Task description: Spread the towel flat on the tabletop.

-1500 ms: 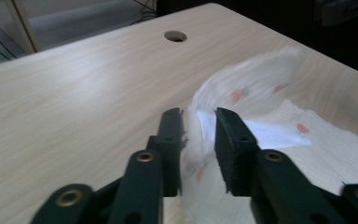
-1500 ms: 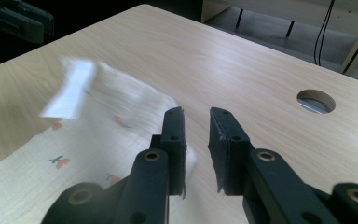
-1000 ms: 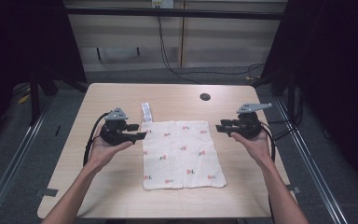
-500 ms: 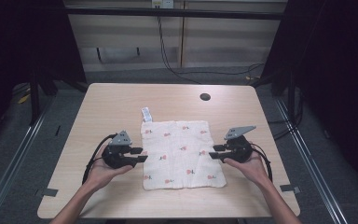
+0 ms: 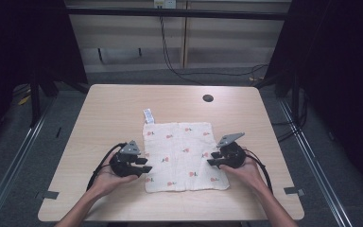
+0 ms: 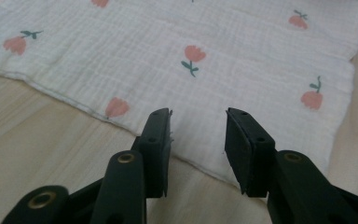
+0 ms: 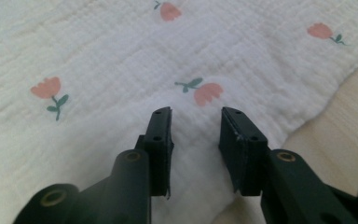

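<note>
A white cloth (image 5: 184,156) printed with small pink tulips lies flat on the wooden table (image 5: 104,113). My left gripper (image 5: 146,164) sits low at the cloth's left edge, near its front corner, pointing inward. In the left gripper view the cloth (image 6: 191,84) has its hem just under my left gripper (image 6: 198,126), whose jaws stand apart and have just been opening a little. My right gripper (image 5: 211,158) rests at the cloth's right edge. In the right gripper view my right gripper (image 7: 196,123) hovers over slightly raised cloth (image 7: 121,70); its jaws have just been closing, pads not pressing.
A small white label (image 5: 148,116) juts from the cloth's far left corner. A dark round hole (image 5: 208,98) sits in the tabletop at the far right. Bare wood surrounds the cloth; dark floor and metal rails flank the table.
Both hands have come down and toward the near side of the table, from beside the cloth's far half to its near half. Both grippers now sit low at the cloth's side edges.
</note>
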`<control>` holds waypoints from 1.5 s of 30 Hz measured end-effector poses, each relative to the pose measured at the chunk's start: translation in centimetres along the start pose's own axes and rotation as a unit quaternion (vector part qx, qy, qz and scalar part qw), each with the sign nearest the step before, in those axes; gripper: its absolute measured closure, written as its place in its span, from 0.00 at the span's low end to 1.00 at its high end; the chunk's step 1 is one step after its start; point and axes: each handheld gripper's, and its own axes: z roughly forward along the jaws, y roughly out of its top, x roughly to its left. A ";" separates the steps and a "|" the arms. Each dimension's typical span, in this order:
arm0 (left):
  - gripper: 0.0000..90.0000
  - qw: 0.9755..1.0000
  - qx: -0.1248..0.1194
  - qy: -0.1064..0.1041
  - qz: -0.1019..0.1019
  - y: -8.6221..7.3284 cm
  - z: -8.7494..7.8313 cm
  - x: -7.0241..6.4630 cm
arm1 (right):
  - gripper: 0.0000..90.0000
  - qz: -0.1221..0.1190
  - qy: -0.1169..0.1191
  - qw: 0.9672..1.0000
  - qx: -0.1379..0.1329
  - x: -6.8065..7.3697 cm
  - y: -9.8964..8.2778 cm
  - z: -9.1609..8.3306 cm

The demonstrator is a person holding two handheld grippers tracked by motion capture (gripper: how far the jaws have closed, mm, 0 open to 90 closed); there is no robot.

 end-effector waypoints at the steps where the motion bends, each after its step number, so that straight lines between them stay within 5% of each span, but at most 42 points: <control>1: 0.67 1.000 0.003 0.001 0.003 -0.1 0.1 -0.1 | 0.75 -0.001 -0.004 1.000 0.002 0.1 0.1 0.0; 10: 0.71 1.000 0.014 -0.015 0.024 0.3 0.9 -0.9 | 0.97 0.013 0.005 1.000 0.012 0.6 0.2 -0.1; 15: 0.78 0.999 0.019 -0.020 0.020 0.0 1.5 -1.1 | 0.99 0.004 0.008 1.000 0.024 1.0 -0.2 -0.7; 20: 0.81 0.998 0.039 -0.021 0.050 0.4 1.6 -1.3 | 0.99 0.009 0.015 1.000 0.024 1.4 -0.7 -1.1; 26: 0.99 0.996 0.056 -0.040 0.062 0.5 1.4 -1.4 | 0.99 0.012 0.038 0.999 0.030 2.2 -0.8 -1.2; 36: 1.00 0.997 0.054 -0.052 0.027 -1.1 -0.1 -2.2 | 1.00 0.008 0.049 0.998 0.032 4.0 -1.7 -2.0; 41: 1.00 0.996 0.064 -0.053 0.038 -1.8 -0.9 -3.1 | 1.00 0.001 0.051 0.998 0.033 4.5 -1.6 -1.9; 45: 1.00 0.996 0.058 -0.066 0.022 -2.6 -1.5 -3.6 | 1.00 0.005 0.068 0.997 0.031 5.1 -1.7 -1.9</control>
